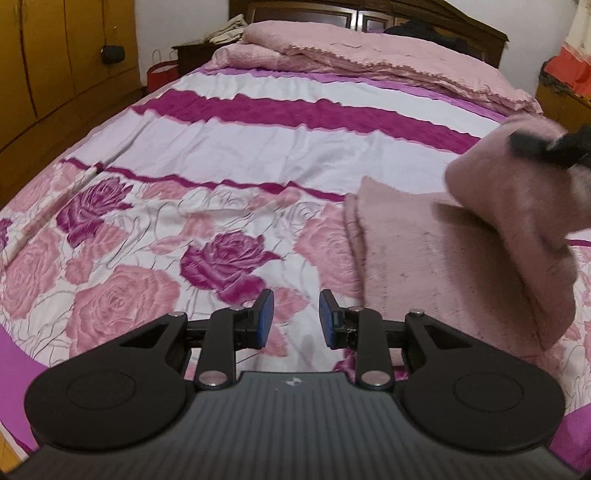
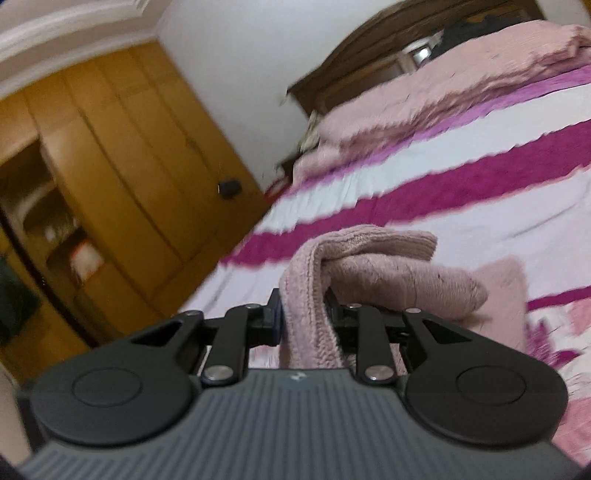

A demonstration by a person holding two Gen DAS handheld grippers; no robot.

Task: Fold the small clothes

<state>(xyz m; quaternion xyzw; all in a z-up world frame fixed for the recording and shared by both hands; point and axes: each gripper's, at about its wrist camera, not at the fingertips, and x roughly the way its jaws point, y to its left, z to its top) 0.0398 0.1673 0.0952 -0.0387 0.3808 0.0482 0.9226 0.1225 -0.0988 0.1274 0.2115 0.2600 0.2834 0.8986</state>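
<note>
Left gripper (image 1: 295,317): jaws apart, holding nothing, above the bed (image 1: 236,155).
Right gripper (image 2: 303,314): jaws clamped on the pink knit garment (image 2: 369,266), lifted.

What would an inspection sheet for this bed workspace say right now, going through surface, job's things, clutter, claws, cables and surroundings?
Surface: bed sheet with rose print and magenta stripes, lightly wrinkled.
Job's things: pink knit garment, one part flat on the sheet, one end lifted and folding over.
Clutter: pink quilt bunched by the headboard, with dark cloth on it.
Claws: left claw open, nothing between its pads, over the sheet; right claw shut on the pink knit garment, raised.
Cables: nothing seen.
Surroundings: wooden wardrobe, red bag on the floor, white wall.
</note>
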